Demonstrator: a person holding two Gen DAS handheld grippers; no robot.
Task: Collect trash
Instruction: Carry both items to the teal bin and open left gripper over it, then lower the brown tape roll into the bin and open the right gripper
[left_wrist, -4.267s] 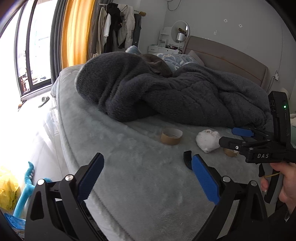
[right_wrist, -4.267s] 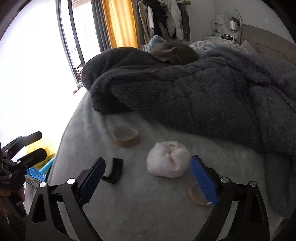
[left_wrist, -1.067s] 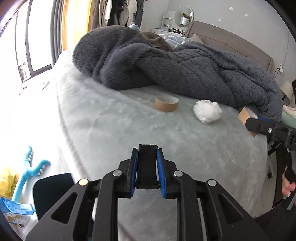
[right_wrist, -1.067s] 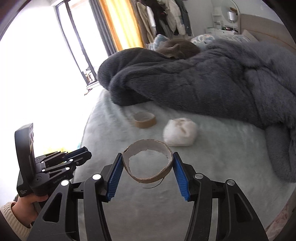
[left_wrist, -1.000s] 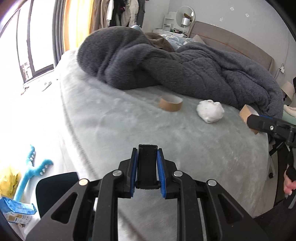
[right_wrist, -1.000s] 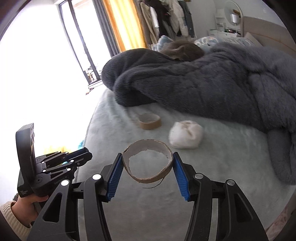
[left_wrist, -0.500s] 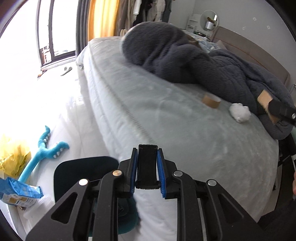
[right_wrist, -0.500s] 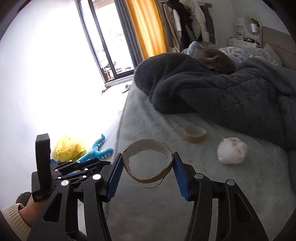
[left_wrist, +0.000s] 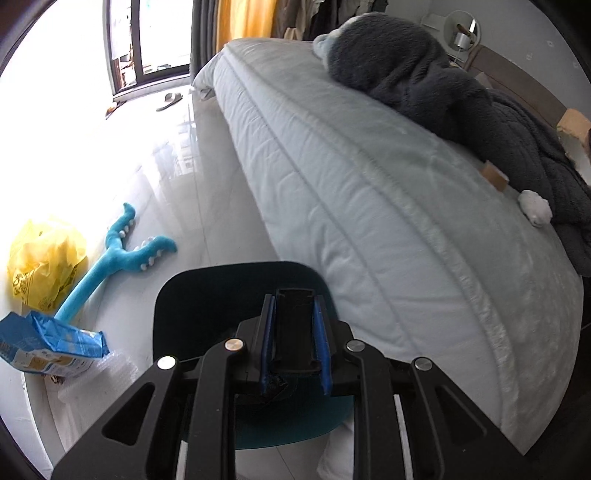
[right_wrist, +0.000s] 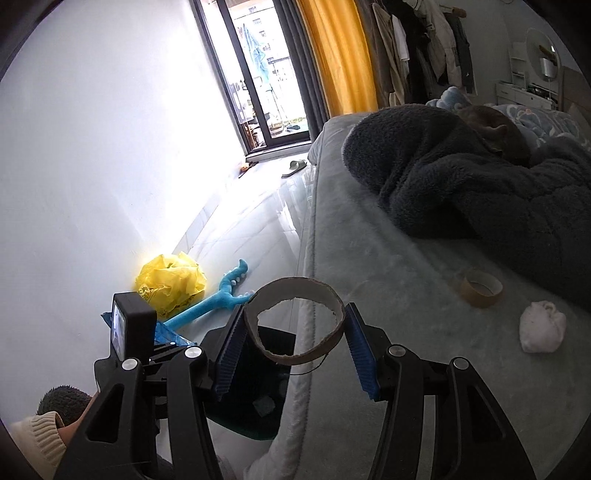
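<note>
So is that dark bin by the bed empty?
Not empty: the bin holds at least one pale scrap at its bottom. Most of the inside is hidden behind the grippers.

Open bin mouth directly below, unobstructed. Bed edge close on right. Floor left cluttered w/ blue toy, yellow bag, blue packet.

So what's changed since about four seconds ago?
Both grippers were open over the bed then. Now the left gripper is shut on the black piece and the right gripper on the cardboard ring, both swung toward the dark bin. The tape roll and white wad stayed put.
</note>
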